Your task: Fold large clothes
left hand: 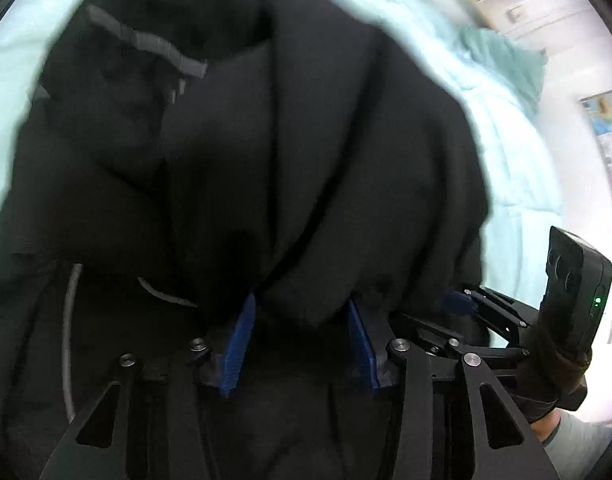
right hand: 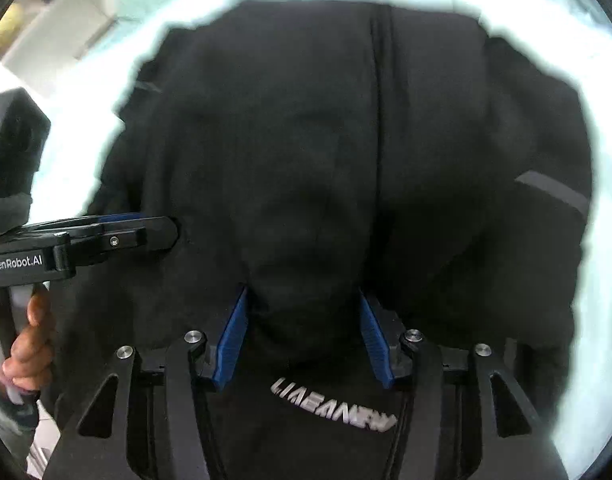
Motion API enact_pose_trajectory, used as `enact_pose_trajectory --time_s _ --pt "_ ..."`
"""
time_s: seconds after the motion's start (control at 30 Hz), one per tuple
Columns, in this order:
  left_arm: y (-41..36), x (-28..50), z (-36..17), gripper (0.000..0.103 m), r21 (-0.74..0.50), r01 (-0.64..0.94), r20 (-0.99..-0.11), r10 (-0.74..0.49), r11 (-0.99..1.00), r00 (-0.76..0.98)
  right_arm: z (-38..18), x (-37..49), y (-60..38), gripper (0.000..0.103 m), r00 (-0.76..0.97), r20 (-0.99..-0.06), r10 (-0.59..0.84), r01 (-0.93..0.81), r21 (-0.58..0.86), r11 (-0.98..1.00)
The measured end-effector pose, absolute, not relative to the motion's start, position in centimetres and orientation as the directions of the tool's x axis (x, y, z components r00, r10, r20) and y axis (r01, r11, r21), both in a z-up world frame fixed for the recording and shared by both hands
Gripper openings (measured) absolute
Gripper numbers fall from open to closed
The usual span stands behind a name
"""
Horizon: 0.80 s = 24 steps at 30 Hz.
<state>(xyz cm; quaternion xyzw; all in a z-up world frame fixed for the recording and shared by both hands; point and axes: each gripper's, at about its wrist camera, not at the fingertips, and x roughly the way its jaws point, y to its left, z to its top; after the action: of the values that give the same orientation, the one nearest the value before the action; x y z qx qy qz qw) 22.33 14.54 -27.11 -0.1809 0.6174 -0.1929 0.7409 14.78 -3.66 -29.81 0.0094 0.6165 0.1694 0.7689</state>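
Black jacket point(left hand: 266, 152) lay bunched on pale green bed cover point(left hand: 501, 128). Left gripper point(left hand: 302, 340) and right gripper point(right hand: 304, 336): jaws half spread, fabric bulging between, pinch uncertain. Best released together, then edges smoothed flat.
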Motion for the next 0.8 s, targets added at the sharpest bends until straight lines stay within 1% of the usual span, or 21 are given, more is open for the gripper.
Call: enact_pose_trajectory --time_s 0.07,0.2,0.33,0.43,0.63,0.8 --pt "14.6 21.6 -26.7 0.048 -0.509 0.065 -0.840 -0.512 0.858 0.180 -29.3 14.3 -3.4 0.056 0.198 -0.950 0.242 -0.266 0.185 0.946" --pt "15.9 18.4 -24.3 0.049 -0.547 0.072 -0.803 -0.547 0.834 0.235 -27.2 12.6 -4.5 0.056 0.201 -0.940 0.274 -0.246 0.223 0.943" --pt "17.6 12.5 -21.5 0.047 -0.498 0.103 -0.818 -0.506 0.861 0.274 -26.0 8.8 -7.4 0.056 0.201 -0.941 0.273 -0.214 0.229 0.950" --pt "19.7 9.9 -20.5 0.047 -0.496 0.099 -0.817 -0.502 0.863 0.284 -25.5 6.1 -9.4 0.056 0.204 -0.946 0.252 -0.179 0.217 0.960" --pt "24.7 5.3 -18.9 0.048 -0.495 0.062 -0.818 -0.489 0.867 0.305 -24.8 1.1 -13.4 0.058 0.203 -0.947 0.250 -0.038 0.248 0.968" --pt "28.0 4.5 -18.6 0.048 -0.468 0.015 -0.843 -0.451 0.884 0.292 -25.5 -1.5 -14.4 0.058 0.184 -0.953 0.240 0.076 0.257 0.963"
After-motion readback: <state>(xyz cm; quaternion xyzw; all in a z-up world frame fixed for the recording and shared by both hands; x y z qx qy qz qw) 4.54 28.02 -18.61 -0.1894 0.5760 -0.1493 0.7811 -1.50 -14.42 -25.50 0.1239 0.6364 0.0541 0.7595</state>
